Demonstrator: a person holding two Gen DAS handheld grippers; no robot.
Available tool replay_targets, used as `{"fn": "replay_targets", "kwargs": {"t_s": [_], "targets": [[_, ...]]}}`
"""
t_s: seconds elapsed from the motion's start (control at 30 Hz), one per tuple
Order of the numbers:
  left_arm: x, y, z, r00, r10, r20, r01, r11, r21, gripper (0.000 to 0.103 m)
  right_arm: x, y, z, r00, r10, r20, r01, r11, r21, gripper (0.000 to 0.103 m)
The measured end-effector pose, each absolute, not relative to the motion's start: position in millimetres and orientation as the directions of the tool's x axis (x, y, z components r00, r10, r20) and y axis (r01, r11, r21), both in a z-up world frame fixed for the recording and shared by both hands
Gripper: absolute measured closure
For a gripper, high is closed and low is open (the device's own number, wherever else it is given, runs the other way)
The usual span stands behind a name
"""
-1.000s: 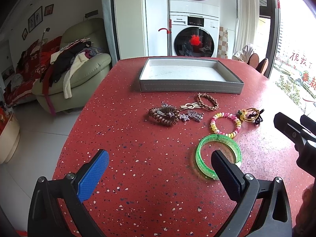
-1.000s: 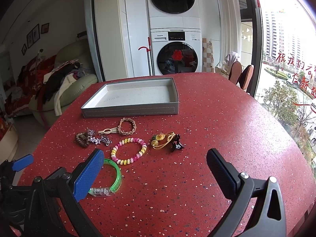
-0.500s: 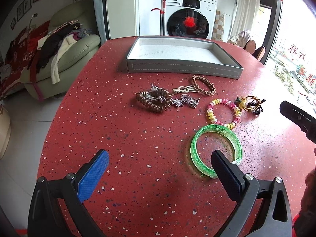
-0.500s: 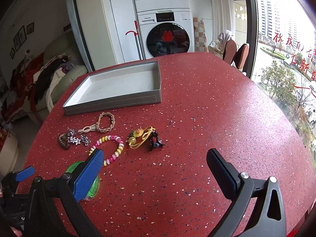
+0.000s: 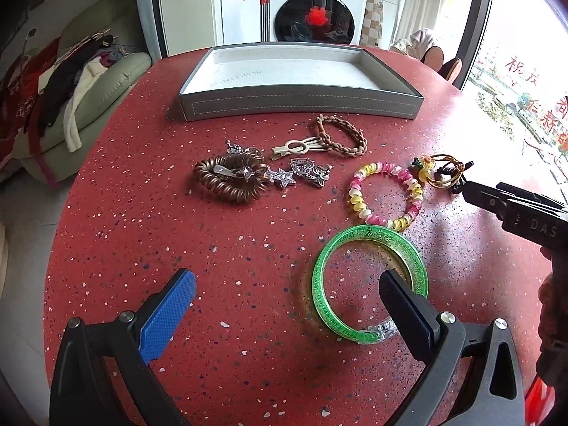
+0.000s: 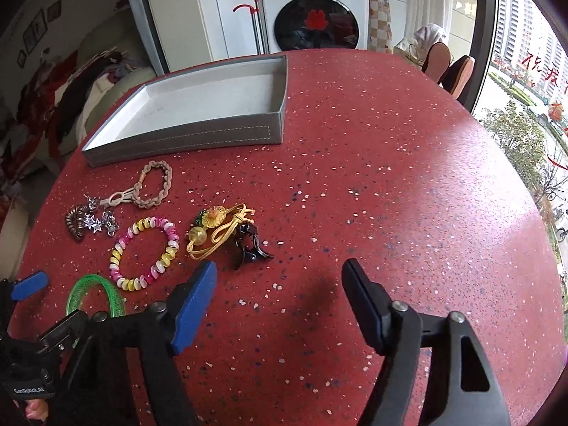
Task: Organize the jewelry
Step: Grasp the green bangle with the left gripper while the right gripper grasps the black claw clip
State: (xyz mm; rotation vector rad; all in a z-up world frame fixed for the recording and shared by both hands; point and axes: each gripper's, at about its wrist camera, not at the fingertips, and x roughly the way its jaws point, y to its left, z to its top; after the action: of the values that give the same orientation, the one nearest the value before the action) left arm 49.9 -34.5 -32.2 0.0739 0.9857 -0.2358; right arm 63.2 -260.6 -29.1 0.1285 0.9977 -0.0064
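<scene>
Right wrist view is showing the right tool point(image 6: 278, 293) narrowing, nothing between its jaws, nearing the yellow hair tie point(image 6: 220, 229) on the worktop point(image 6: 390, 177); straddling its cord first is advisable.

A white washing machine point(image 5: 316, 3) with a round dark door stands far back, past the red table point(image 5: 177, 230). A red-handled mop point(image 6: 254, 17) leans just left of it. On the far left is a pale green sofa point(image 5: 106, 88) piled with clothes point(image 5: 71, 81). On the far right, two brown chairs point(image 6: 451, 65) sit by a big window point(image 6: 525, 88). Small pictures point(image 6: 35, 35) hang on the left wall.
</scene>
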Motion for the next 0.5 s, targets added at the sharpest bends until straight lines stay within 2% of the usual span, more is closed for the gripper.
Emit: {"fn": "replay_targets", "kwargs": {"t_s": [0.2, 0.23, 0.3, 0.33, 0.37, 0.47, 0.5], "targets": [[55.5, -43.3, -35.7, 0.516, -0.155, -0.843, 0.250, 0.968, -0.025, 0.001, 75.6, -252.6, -32.9, 0.546, 0.060, -0.836, 0.041, 0.994, 0.097, 0.047], [55.5, -44.1, -36.7, 0.514, -0.150, -0.845, 0.251, 0.968, -0.020, 0.007, 76.5, -251.1, -32.9, 0.545, 0.058, -0.836, 0.036, 0.995, 0.093, 0.050], [54.1, -46.7, -36.9, 0.519, -0.145, -0.842, 0.262, 0.965, -0.004, 0.009, 77.3, -249.0, -32.8, 0.545, 0.061, -0.836, 0.025, 0.996, 0.089, 0.063], [53.2, -47.6, -36.3, 0.518, -0.155, -0.841, 0.270, 0.963, -0.011, 0.015, 78.0, -248.9, -32.2, 0.544, 0.062, -0.837, 0.022, 0.996, 0.088, 0.067], [52.1, -48.6, -34.8, 0.521, -0.156, -0.839, 0.276, 0.961, -0.008, 0.019, 77.6, -249.0, -32.3, 0.543, 0.060, -0.838, 0.024, 0.996, 0.088, 0.074], [51.2, -51.2, -32.7, 0.524, -0.165, -0.835, 0.293, 0.956, -0.005, 0.033, 75.8, -252.0, -31.2, 0.543, 0.064, -0.837, 0.039, 0.994, 0.100, 0.076], [50.5, -52.0, -31.9, 0.526, -0.171, -0.833, 0.300, 0.954, -0.007, 0.044, 74.9, -253.2, -30.3, 0.544, 0.062, -0.837, 0.042, 0.994, 0.101, 0.076]]}}
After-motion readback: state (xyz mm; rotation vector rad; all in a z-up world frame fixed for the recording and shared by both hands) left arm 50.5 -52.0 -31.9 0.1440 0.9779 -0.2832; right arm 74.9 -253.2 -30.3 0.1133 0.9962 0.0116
